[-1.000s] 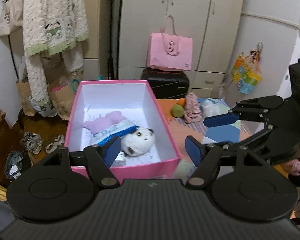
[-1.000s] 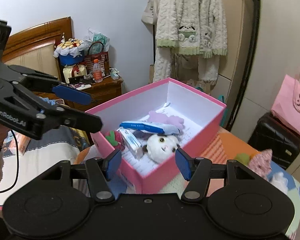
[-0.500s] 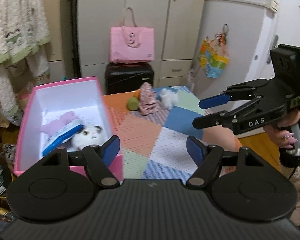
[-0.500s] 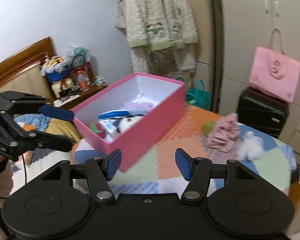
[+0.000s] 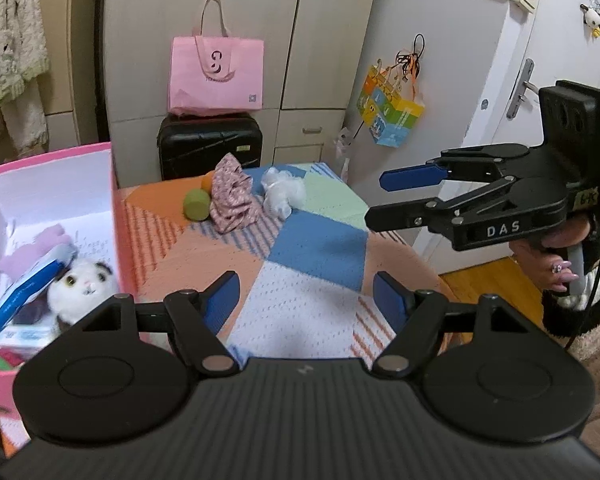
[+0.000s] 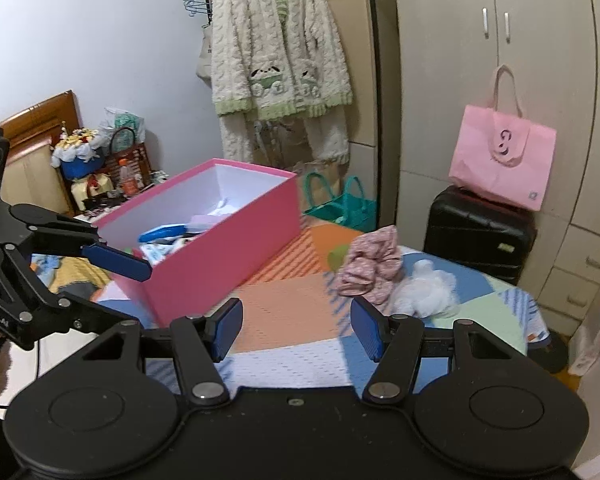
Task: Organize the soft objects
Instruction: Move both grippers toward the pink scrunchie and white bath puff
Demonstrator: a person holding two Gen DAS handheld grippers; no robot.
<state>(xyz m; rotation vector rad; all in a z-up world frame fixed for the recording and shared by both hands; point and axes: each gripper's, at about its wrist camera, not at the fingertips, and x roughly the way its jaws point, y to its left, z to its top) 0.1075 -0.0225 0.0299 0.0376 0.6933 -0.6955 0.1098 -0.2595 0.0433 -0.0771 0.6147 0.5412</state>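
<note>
A pink box (image 5: 120,216) (image 6: 236,256) stands at the left of the patchwork-covered table (image 5: 312,248) and holds a white cat plush (image 5: 80,284), a pink soft toy and a blue-and-white pack. At the table's far end lie a pink floral cloth (image 5: 234,198) (image 6: 374,266), a white fluffy toy (image 5: 282,192) (image 6: 424,288), a green ball (image 5: 197,206) and an orange one behind it. My left gripper (image 5: 306,306) hovers open over the near cloth, nothing between its fingers. My right gripper (image 6: 296,326) (image 5: 376,196) is open and empty too, to the right of the left one.
A black suitcase (image 5: 210,144) with a pink tote bag (image 5: 216,76) on top stands behind the table against the wardrobe. A fluffy robe (image 6: 280,60) hangs left of it. A cluttered nightstand (image 6: 100,176) sits beyond the box. A door is at the right.
Both grippers have swung rightward, away from the box and over the table cloth. The box slid to the left of both views; the cloth, white toy and balls came toward the centre.
</note>
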